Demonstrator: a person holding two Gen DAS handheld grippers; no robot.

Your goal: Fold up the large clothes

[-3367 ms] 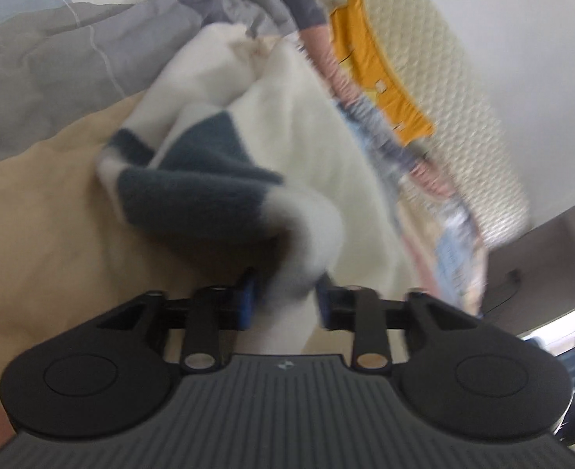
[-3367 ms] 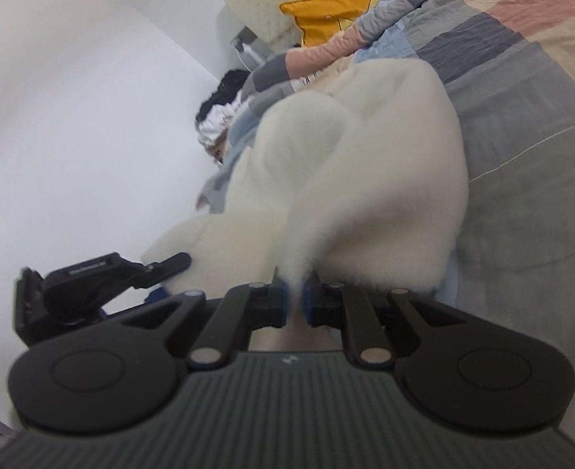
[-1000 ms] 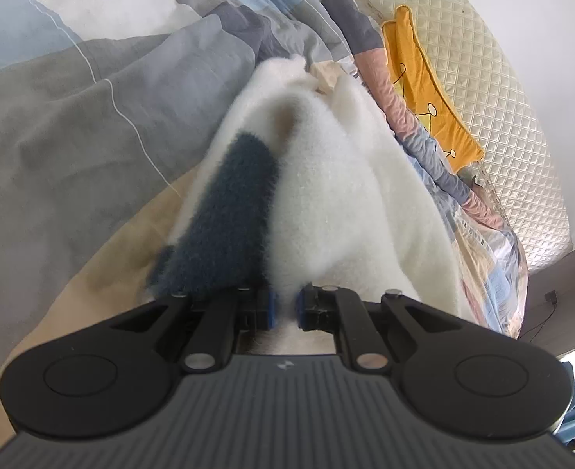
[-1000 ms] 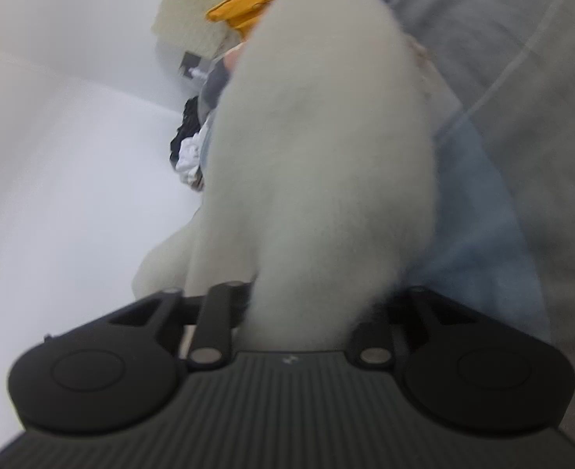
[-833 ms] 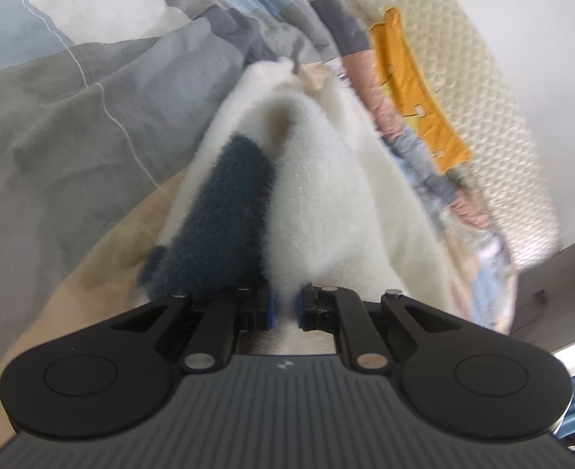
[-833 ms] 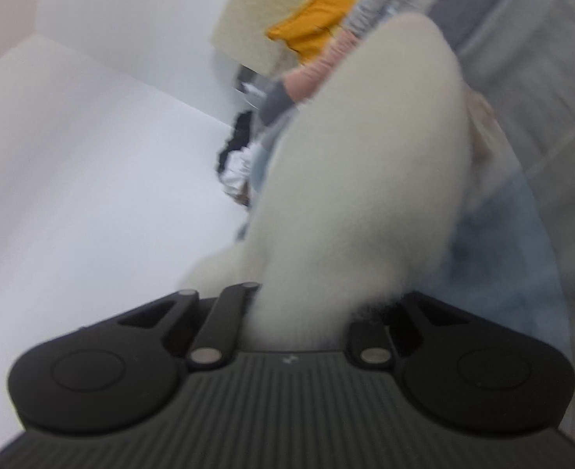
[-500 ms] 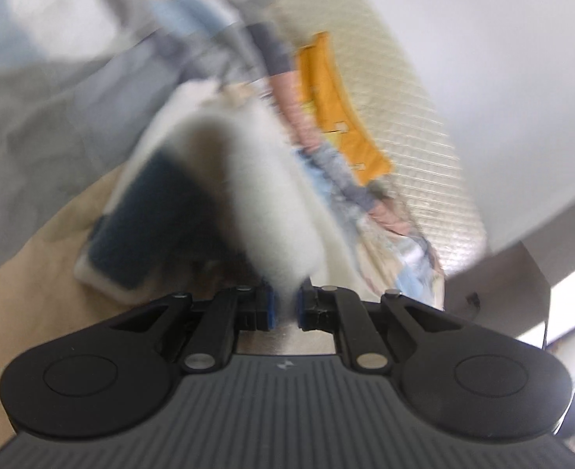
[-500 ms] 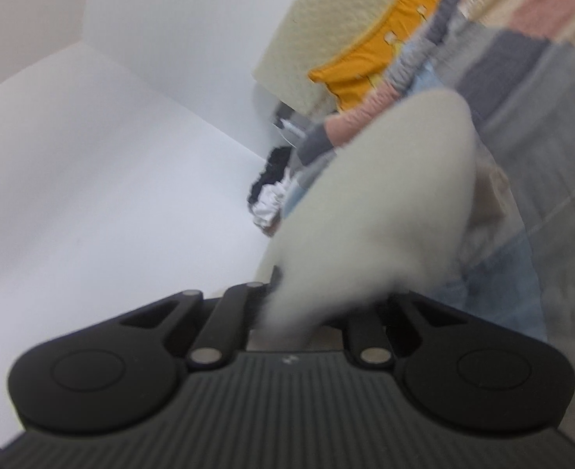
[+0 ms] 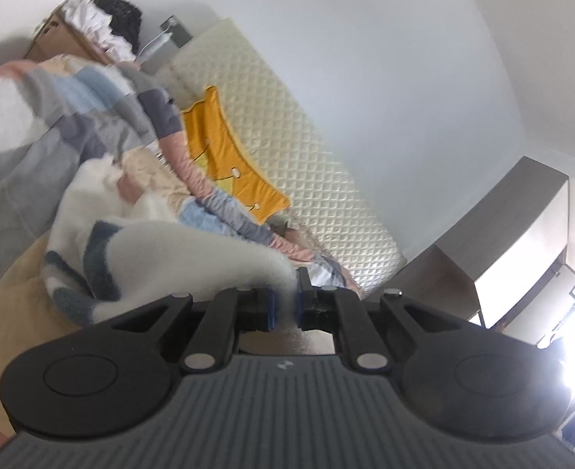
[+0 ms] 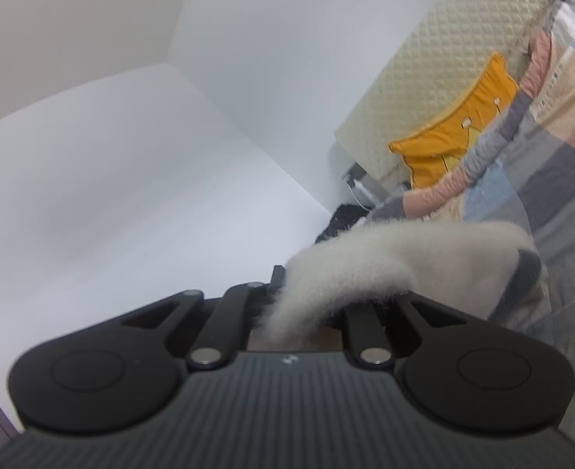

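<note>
Above the bed [image 9: 9, 305], both tongs, left [image 9: 283, 308] and right [image 10: 303, 312], clenched on the fleece garment [image 9: 193, 258], have lifted it clear for spreading.

Fluffy white fleece garment [image 9: 178, 250] with dark blue-grey patches, partly lifted off bed

Ahead and above both tongs, bare wall [image 10: 131, 156] leaves open air. Below lies the patchwork quilt [image 9: 52, 129]; the quilted headboard [image 9: 287, 156] and orange pillow [image 10: 463, 133] block the far side. A grey cabinet [image 9: 502, 234] stands right of the left tongs [image 9: 283, 308].
</note>
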